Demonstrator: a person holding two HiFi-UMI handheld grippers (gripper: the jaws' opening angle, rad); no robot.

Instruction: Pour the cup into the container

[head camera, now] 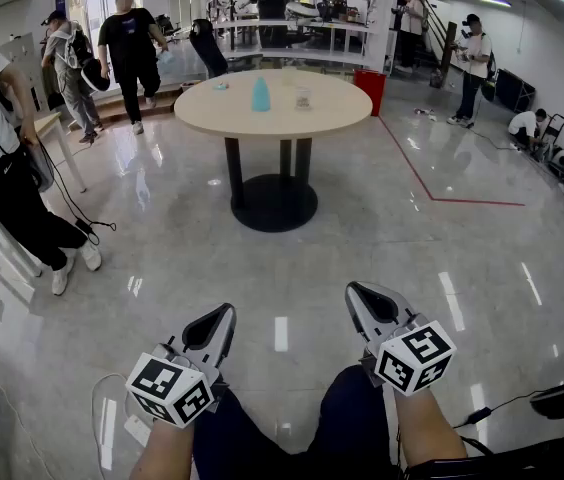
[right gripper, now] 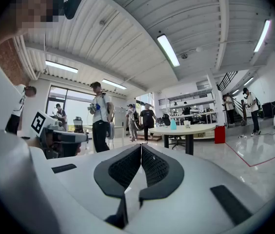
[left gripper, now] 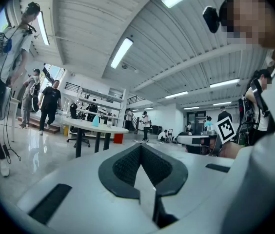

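Note:
A round beige table [head camera: 282, 113] stands several steps ahead across the glossy floor. On it are a blue cup [head camera: 261, 94] and a small clear container [head camera: 304, 98]. The left gripper view shows the blue cup [left gripper: 95, 121] far off, and the right gripper view shows the blue cup [right gripper: 173, 124] with the clear container [right gripper: 188, 124] beside it. My left gripper [head camera: 224, 314] and right gripper [head camera: 358, 291] are held low over my knees, far from the table. Both point level, jaws together with nothing between them. The left gripper [left gripper: 140, 147] and the right gripper [right gripper: 141, 147] show their pads meeting.
A red bin [head camera: 370, 88] sits behind the table on the right. Several people stand at the left and back, one person [head camera: 7, 183] close by on the left. A red floor line [head camera: 462, 200] runs right of the table. Cables [head camera: 102, 408] lie near my feet.

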